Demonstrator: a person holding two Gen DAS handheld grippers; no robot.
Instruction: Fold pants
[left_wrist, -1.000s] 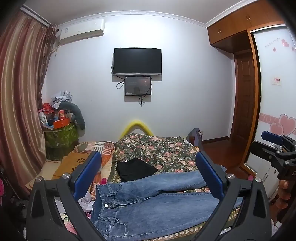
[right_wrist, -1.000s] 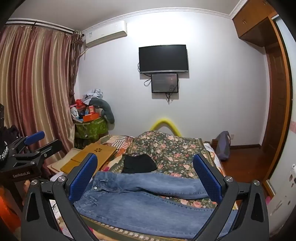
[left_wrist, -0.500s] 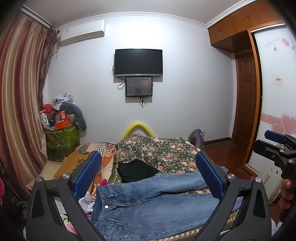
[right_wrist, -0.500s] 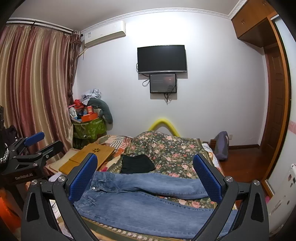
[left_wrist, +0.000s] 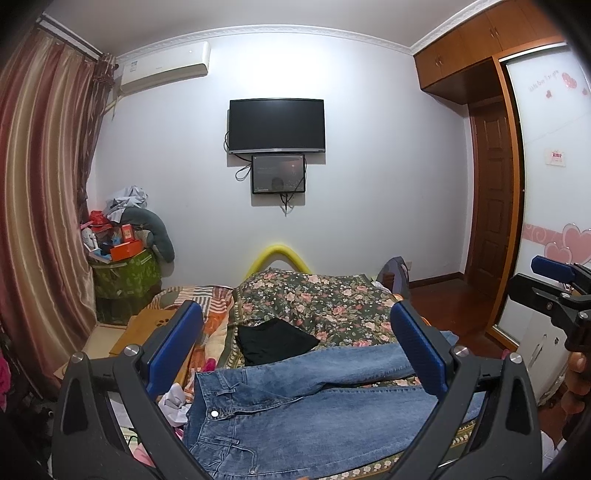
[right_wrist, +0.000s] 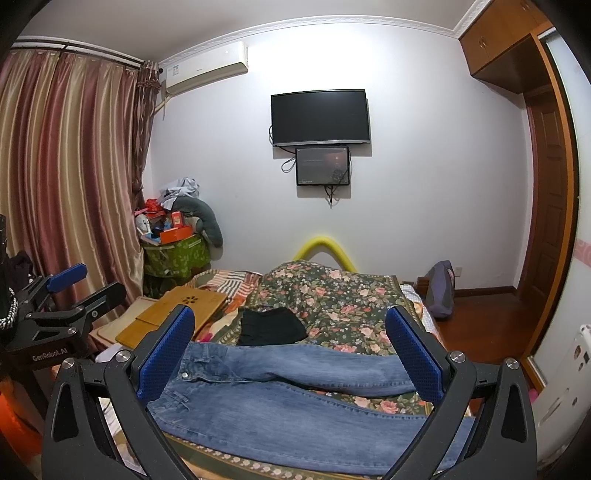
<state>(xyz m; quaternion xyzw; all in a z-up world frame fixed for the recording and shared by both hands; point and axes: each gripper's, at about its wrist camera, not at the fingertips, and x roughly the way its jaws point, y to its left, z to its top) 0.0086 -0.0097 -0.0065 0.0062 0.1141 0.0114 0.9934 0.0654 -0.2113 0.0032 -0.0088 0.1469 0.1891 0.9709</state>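
Observation:
Blue jeans lie flat across the near end of a bed, waistband to the left, both legs stretched to the right with a gap between them. My left gripper hovers above and in front of the jeans, jaws wide open and holding nothing. My right gripper is likewise open and empty, short of the jeans. Each gripper shows at the edge of the other's view: the right gripper beside a hand, the left gripper at the far left.
A floral bedspread covers the bed, with a black folded garment just beyond the jeans. A wooden lap desk and striped bedding lie left. Cluttered green bin, curtains left, wardrobe and door right, TV on the far wall.
Both views have shifted slightly; the jeans and grippers keep the same arrangement, with the jaws still wide open.

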